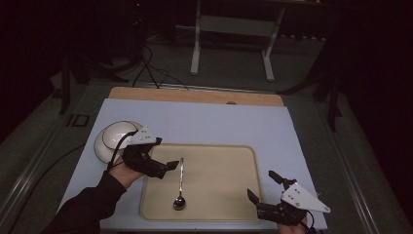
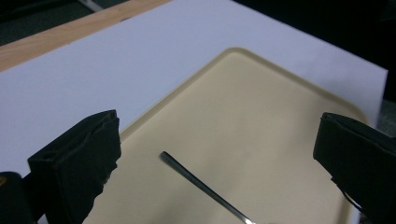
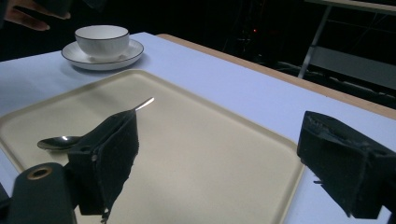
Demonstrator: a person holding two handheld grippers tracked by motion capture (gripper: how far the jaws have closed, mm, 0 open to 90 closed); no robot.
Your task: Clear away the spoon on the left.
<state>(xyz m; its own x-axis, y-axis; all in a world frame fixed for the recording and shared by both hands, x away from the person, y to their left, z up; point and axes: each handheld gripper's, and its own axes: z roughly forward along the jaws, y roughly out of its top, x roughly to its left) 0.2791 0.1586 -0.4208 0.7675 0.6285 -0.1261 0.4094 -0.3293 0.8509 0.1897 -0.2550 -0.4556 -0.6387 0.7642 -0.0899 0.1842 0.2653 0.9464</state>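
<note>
In the high view, the left gripper hung with its jaws spread wide and empty, just beside the handle of the spoon, which lay on the beige tray with its bowl toward the person. The right gripper waited, also released and empty, at the near right corner of the tray, well apart from the spoon. In the left gripper view, the thin handle end of the spoon lay between the two black jaws, a little toward the lower side. To grasp well, I think the gripper should come lower and more forward, so the handle sits in the middle before closing, because the handle lies flat on the tray and can slip away. In the right gripper view, a white cup stood on its saucer beyond the tray, on the pale sheet. Nothing seemed to stand in the way of the spoon.
</note>
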